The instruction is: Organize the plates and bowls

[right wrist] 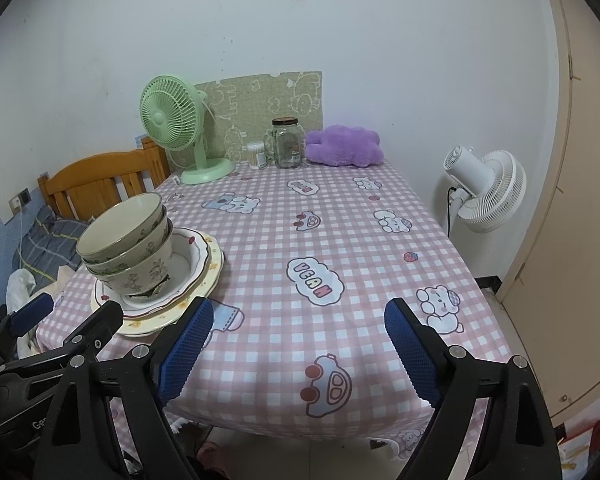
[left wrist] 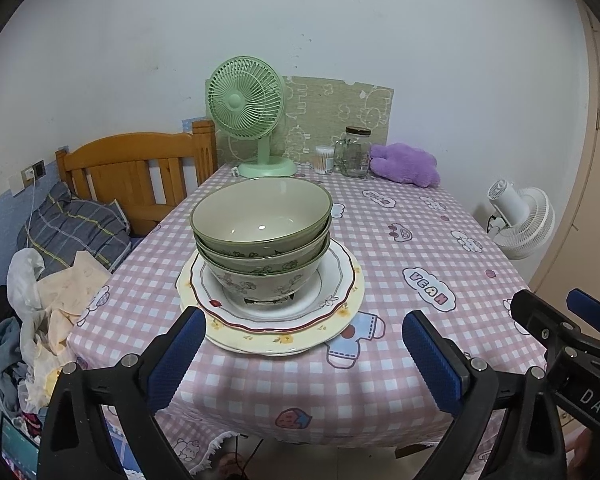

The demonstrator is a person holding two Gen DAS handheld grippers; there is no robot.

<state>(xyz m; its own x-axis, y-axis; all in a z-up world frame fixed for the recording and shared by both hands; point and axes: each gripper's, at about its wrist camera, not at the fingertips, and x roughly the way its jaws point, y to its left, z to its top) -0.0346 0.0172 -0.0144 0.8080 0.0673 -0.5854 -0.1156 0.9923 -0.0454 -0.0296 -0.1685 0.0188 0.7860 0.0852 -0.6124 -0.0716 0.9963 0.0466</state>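
A big white wall stands behind a table with a pink checked cloth. A brown wooden bed end is at the left. A white floor fan stands near a tan door at the right.

green fan | glass jar | purple plush | white fan | checked tablecloth

Left gripper, right gripper: black frames, blue ribbed fingers, silver screws.
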